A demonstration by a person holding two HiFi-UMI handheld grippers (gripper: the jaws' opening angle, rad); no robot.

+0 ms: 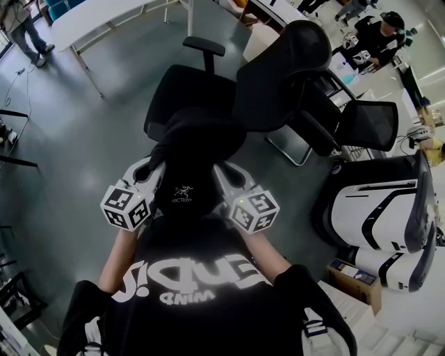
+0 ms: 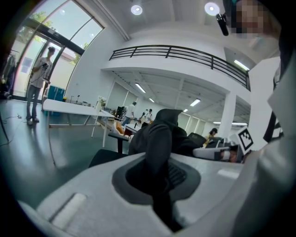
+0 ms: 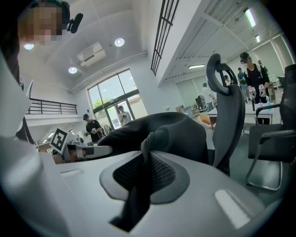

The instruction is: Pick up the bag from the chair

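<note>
Head view shows the left claw [image 1: 154, 168] and right claw [image 1: 222, 172] each clenched on a black bag [image 1: 191, 149] by a black chair [image 1: 188, 90].

Head view overhead, gripper views hugging bag [image 1: 191, 163]

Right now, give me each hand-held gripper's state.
Left hand-held gripper: closed, holding the bag by a strap.
Right hand-held gripper: closed, holding the same bag by another strap.

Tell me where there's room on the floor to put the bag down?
For the bag, the grey floor is bare left of the office chair, up to the white table. The right is crowded: more chairs, white machines, a cardboard box.
</note>
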